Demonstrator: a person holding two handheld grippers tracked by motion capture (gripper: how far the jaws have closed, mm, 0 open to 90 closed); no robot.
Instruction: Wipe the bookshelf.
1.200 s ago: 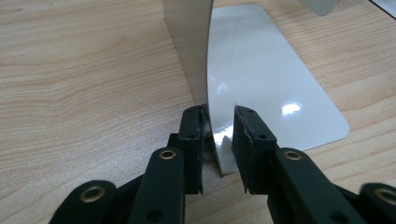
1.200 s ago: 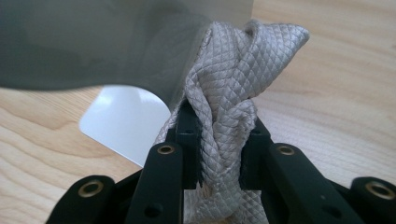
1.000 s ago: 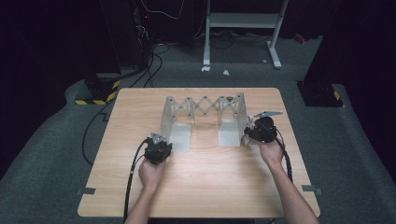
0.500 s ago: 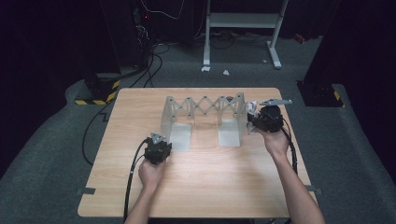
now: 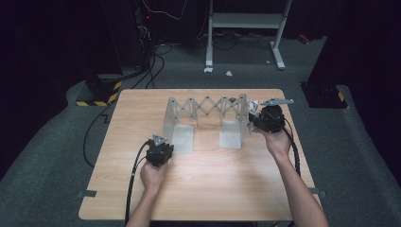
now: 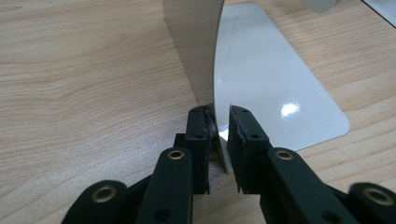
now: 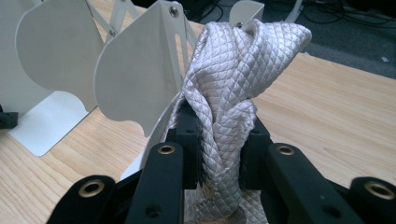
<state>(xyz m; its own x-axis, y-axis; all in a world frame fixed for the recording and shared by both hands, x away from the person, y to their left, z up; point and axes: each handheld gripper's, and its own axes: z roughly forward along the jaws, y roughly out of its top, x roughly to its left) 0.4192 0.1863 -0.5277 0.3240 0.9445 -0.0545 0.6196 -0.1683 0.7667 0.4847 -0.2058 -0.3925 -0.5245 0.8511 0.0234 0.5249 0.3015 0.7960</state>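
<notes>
Holding steady on the left: left gripper (image 6: pixel 218 140) sits at the near edge of the left plate (image 6: pixel 201 51) of the metal rack (image 5: pixel 208 111), jaws narrow and straddling the plate's edge. They have just been closing, with the plate between them; one pad looks to touch it, the other shows a thin gap (hard to call it clamped). Same spot on the table (image 5: pixel 198 189) as a second ago.

Right side is what changed. Right gripper (image 7: pixel 219 140) is clamped on a bunched white rope (image 7: pixel 233 84), jaws narrow around it. A second ago it sat low by the rack's right plate (image 7: pixel 140 79); half a second ago it was already higher and nearer the far edge, and it is there now, just beside the rack's right end. Rope sticks up out of the jaws, just beside that plate.
</notes>
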